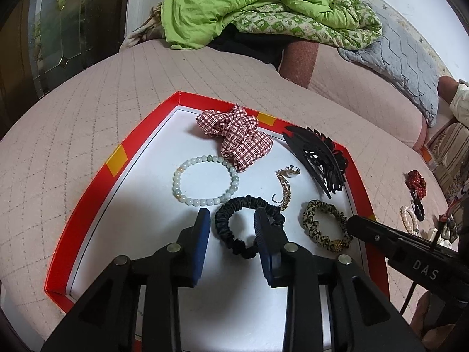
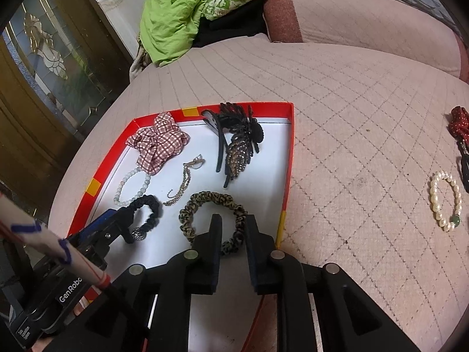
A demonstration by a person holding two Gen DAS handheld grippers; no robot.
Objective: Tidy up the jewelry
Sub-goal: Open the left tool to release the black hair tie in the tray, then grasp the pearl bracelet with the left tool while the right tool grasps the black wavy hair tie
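A red-rimmed white tray (image 1: 117, 161) (image 2: 288, 152) lies on the pink quilted bed. In it are a red checked scrunchie (image 1: 237, 135) (image 2: 158, 143), a pale bead bracelet (image 1: 205, 180) (image 2: 129, 187), a gold chain (image 1: 284, 187) (image 2: 181, 187), a black hair claw (image 1: 319, 158) (image 2: 237, 140), a black scrunchie (image 1: 246, 226) (image 2: 143, 217) and a leopard scrunchie (image 1: 325, 226) (image 2: 214, 220). My left gripper (image 1: 233, 220) is open, its jaws astride the black scrunchie's left side. My right gripper (image 2: 233, 223) is open, its jaws astride the leopard scrunchie's right side.
On the bed right of the tray lie a white pearl bracelet (image 2: 445, 204) (image 1: 409, 220) and a red dotted hair clip (image 2: 460, 129) (image 1: 416, 184). A green blanket (image 1: 249, 6) and a grey pillow (image 1: 395, 55) lie at the back. A glass door (image 2: 49, 58) stands left.
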